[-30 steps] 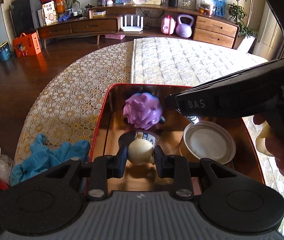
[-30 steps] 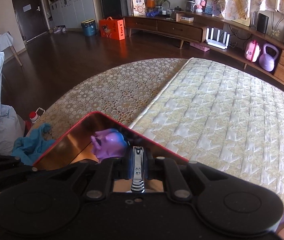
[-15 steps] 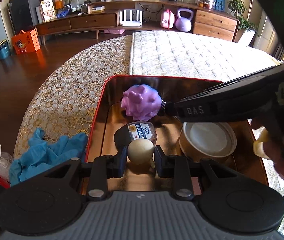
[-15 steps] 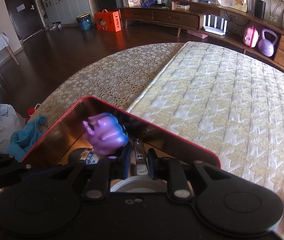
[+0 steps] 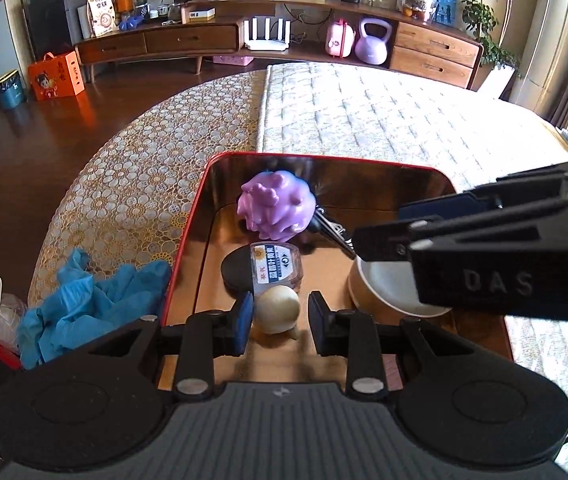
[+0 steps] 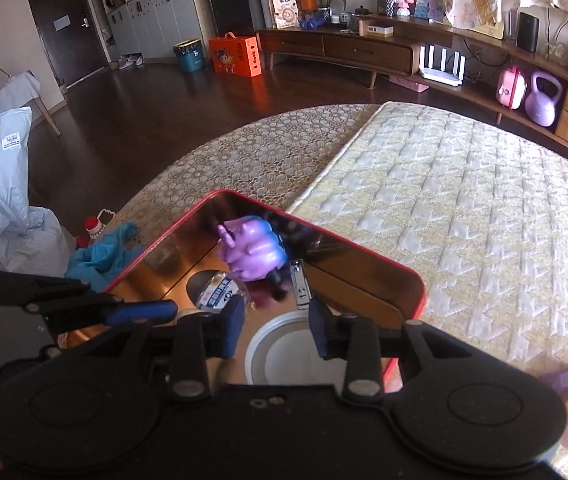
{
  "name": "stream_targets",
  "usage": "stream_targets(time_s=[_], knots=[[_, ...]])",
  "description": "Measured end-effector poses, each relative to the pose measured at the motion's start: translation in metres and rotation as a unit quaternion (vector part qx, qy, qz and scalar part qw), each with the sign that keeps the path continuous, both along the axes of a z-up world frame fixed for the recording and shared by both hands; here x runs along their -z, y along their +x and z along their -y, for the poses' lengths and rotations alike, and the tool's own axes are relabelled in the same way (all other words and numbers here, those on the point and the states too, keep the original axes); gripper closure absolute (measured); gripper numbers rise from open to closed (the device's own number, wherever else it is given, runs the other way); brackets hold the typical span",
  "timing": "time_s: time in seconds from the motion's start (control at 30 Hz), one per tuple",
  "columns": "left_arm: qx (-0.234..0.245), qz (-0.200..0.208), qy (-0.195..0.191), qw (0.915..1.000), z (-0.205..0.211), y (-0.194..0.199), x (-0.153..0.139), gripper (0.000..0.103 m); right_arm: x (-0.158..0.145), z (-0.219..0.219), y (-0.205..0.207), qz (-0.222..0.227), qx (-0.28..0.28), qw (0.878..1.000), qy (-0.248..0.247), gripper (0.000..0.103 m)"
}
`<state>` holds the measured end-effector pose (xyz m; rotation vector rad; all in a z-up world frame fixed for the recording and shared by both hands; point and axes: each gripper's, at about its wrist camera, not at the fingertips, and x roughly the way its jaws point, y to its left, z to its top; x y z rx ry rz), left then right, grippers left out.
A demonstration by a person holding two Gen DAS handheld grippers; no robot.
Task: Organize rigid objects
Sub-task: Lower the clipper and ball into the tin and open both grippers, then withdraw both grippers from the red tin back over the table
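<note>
In the tray (image 5: pixel 188 216), the left gripper (image 5: pixel 277 316) clamps a cream ball (image 5: pixel 277 309) while the right gripper (image 6: pixel 272 330), empty, opens just short of the clippers (image 6: pixel 299 286) beside the purple toy (image 6: pixel 252 249).

Nail clipper (image 6: pixel 299 285) lies flat in red tray (image 6: pixel 411 276) beside purple toy (image 6: pixel 252 249).
</note>
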<state>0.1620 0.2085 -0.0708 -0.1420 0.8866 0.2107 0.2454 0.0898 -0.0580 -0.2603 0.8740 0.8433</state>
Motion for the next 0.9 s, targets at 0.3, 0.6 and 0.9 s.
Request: stream_targets(time_s=[0.3, 0.6, 0.9], knots=[[0.003, 0.010, 0.000, 0.9999, 0.016, -0.009, -0.014, 0.073, -0.019, 0.029, -0.014, 0.005, 0.014, 1.000, 0.016, 0.059], [0.022, 0.036, 0.007, 0.9991, 0.044, -0.017, -0.033, 0.044, -0.034, 0.068, -0.028, 0.018, 0.034, 0.999, 0.036, 0.048], [0.045, 0.050, 0.005, 0.9977, 0.077, -0.020, -0.043, 0.036, -0.044, 0.122, -0.043, 0.026, 0.073, 0.995, 0.063, 0.029]])
